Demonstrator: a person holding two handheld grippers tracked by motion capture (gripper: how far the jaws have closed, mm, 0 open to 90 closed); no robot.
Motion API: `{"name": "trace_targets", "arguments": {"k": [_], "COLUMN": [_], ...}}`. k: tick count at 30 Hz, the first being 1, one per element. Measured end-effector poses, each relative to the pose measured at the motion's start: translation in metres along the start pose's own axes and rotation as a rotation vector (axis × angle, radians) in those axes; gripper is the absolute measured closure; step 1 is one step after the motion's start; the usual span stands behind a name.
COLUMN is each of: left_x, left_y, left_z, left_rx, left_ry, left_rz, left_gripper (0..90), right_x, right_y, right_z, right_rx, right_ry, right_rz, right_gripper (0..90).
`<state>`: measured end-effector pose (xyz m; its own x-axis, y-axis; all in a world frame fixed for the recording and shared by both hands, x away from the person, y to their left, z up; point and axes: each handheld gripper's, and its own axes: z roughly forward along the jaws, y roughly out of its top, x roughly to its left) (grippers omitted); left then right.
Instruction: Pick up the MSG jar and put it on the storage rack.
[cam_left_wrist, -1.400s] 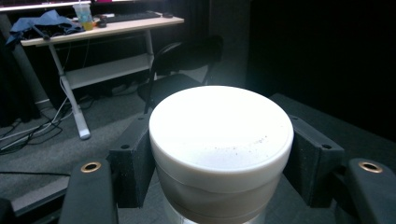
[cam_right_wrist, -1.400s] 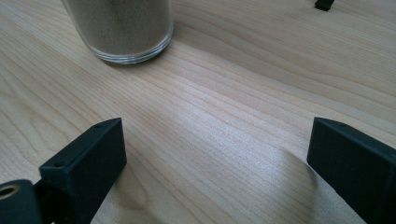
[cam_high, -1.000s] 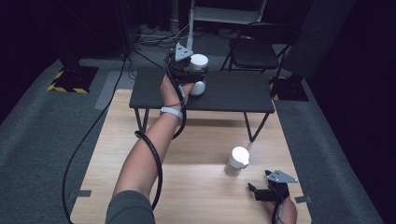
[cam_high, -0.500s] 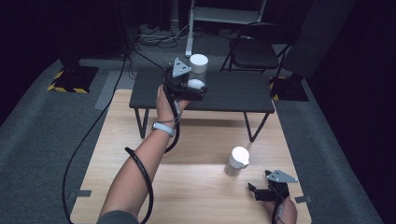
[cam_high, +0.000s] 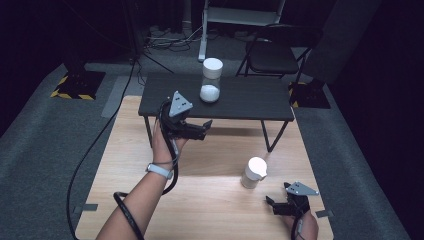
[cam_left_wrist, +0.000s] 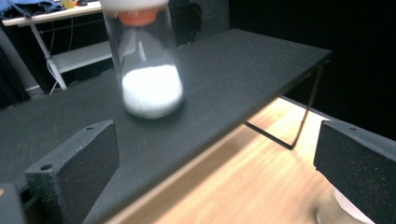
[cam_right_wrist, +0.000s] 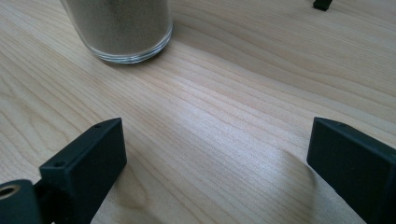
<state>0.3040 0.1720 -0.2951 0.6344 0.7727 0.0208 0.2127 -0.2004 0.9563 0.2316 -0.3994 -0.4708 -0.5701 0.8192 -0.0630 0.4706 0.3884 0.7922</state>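
While your left gripper (cam_high: 197, 129) hangs wide open and empty, its jaws having just been opening, the jar (cam_high: 211, 80) stands ahead on the black table (cam_high: 250, 100), well apart.

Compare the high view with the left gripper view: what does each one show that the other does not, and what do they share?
The high view alone takes in the folding chair behind the black table, the person's left forearm, the left tool from outside, open and empty, and the right tool low on the wooden platform.

The left gripper view alone gives a close look at the orange collar under the jar's white lid and the white powder inside.

Both share the jar standing on the black table.
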Motion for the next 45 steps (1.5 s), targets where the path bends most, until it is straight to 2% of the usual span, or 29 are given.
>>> {"name": "trace_targets", "arguments": {"k": [5, 8, 10, 13, 16, 17, 18, 20, 23, 24, 31, 33, 34, 35, 40, 45], "left_x": [-0.005, -0.012, -0.015, -0.023, -0.033, -0.032, -0.03, -0.028, -0.035, -0.034, -0.032, -0.031, -0.027, -0.024, -0.028, -0.025], "left_y": [-0.024, -0.037, -0.044, -0.054, -0.067, -0.071, -0.073, -0.076, -0.085, -0.09, -0.126, -0.131, -0.142, -0.146, -0.155, -0.16], "left_z": [-0.019, -0.029, -0.033, -0.038, -0.042, -0.042, -0.041, -0.039, -0.034, -0.032, -0.016, -0.015, -0.014, -0.013, -0.006, 0.001], "left_rx": [-0.021, -0.028, -0.014, 0.0, -0.015, -0.015, 0.001, 0.036, 0.079, 0.087, 0.154, 0.158, 0.161, 0.172, 0.261, 0.334], "left_ry": [-0.012, -0.006, -0.013, 0.006, 0.054, 0.042, 0.023, -0.003, 0.003, -0.007, -0.012, -0.012, -0.033, -0.048, -0.031, -0.048], "left_rz": [-0.046, -0.046, -0.042, -0.028, -0.021, -0.031, -0.046, -0.048, -0.019, -0.02, -0.104, -0.112, -0.128, -0.141, -0.122, -0.141], "left_gripper": [0.0, 0.0, 0.0, 0.0, 0.0, 0.0, 0.0, 0.0, 0.0, 0.0, 0.1, 0.5, 0.5, 0.5, 0.4, 0.6], "right_x": [0.0, 0.0, 0.0, 0.0, 0.0, 0.0, 0.0, 0.0, 0.0, 0.0, 0.001, 0.001, 0.001, 0.001, 0.001, 0.002], "right_y": [0.0, 0.0, 0.0, 0.0, 0.0, 0.0, 0.0, 0.0, 0.0, 0.0, -0.001, -0.001, -0.001, -0.001, -0.001, -0.001], "right_z": [0.0, 0.0, 0.0, 0.0, 0.0, -0.001, -0.001, -0.001, -0.001, -0.001, -0.001, -0.001, -0.001, -0.001, -0.001, -0.001], "right_rx": [0.0, 0.0, 0.002, 0.002, 0.0, 0.0, 0.0, 0.0, 0.0, 0.0, -0.001, -0.002, -0.002, -0.002, -0.002, -0.003], "right_ry": [-0.001, -0.002, 0.0, 0.0, -0.001, -0.002, -0.002, -0.002, -0.002, -0.002, -0.004, -0.005, -0.005, -0.005, -0.005, -0.007], "right_rz": [0.002, 0.002, 0.005, 0.005, 0.003, 0.002, 0.002, 0.002, 0.002, 0.002, 0.0, -0.001, -0.001, -0.001, -0.002, -0.005], "right_gripper": [4.3, 4.3, 4.3, 4.3, 4.3, 4.3, 4.3, 4.3, 4.4, 4.3, 4.3, 4.3, 4.3, 4.3, 4.4, 4.3]}}
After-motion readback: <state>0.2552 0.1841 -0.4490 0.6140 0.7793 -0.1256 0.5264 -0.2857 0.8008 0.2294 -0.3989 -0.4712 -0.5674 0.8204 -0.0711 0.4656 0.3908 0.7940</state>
